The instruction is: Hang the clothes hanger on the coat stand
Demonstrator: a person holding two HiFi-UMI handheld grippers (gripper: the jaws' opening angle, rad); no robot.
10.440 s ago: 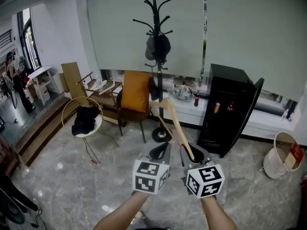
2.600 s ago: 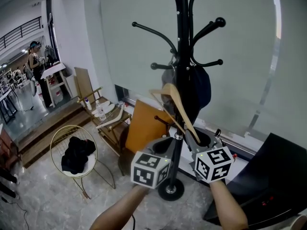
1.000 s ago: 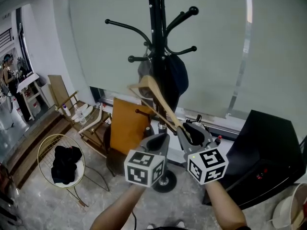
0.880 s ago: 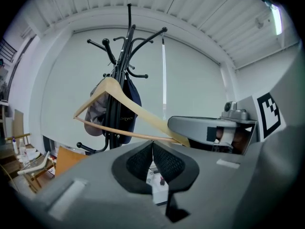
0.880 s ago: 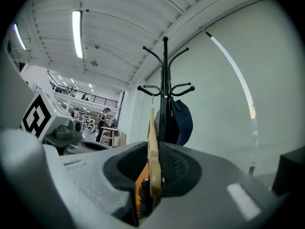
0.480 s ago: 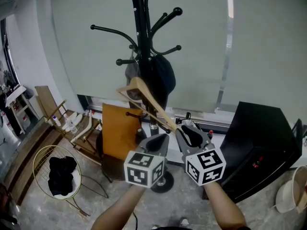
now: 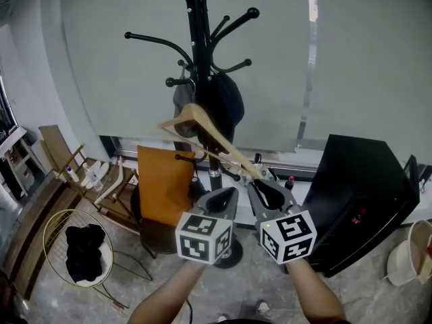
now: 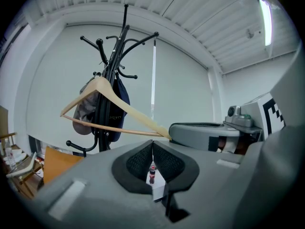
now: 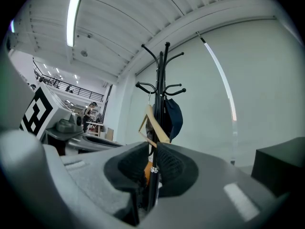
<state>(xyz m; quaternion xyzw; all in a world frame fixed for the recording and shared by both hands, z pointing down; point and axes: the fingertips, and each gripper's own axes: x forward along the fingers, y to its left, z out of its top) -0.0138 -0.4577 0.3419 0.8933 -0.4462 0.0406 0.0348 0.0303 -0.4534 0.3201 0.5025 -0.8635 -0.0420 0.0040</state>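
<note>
The black coat stand (image 7: 196,59) rises straight ahead, with a dark blue cap (image 7: 228,106) and a grey cap (image 7: 179,105) hung on it. My right gripper (image 7: 260,182) is shut on one end of the wooden hanger (image 7: 206,132), which slants up and left toward the stand's pole. Its top lies in front of the caps, and I cannot make out its hook. In the right gripper view the hanger (image 9: 151,123) stands out of the shut jaws before the stand (image 9: 164,85). My left gripper (image 7: 221,196) sits beside the right one, shut on nothing. From the left gripper view the hanger (image 8: 112,106) crosses the stand (image 8: 113,75).
An orange-backed chair (image 7: 158,177) stands at the stand's foot. A black cabinet (image 7: 358,194) is on the right, with a white bucket (image 7: 417,248) beyond it. On the left are a round wire stool with a black cloth (image 7: 79,248) and wooden chairs (image 7: 71,164).
I have come from across the room right up to the stand. The hanger stays in my right gripper and now reaches up beside the caps. In the last second it drifted slightly left.
</note>
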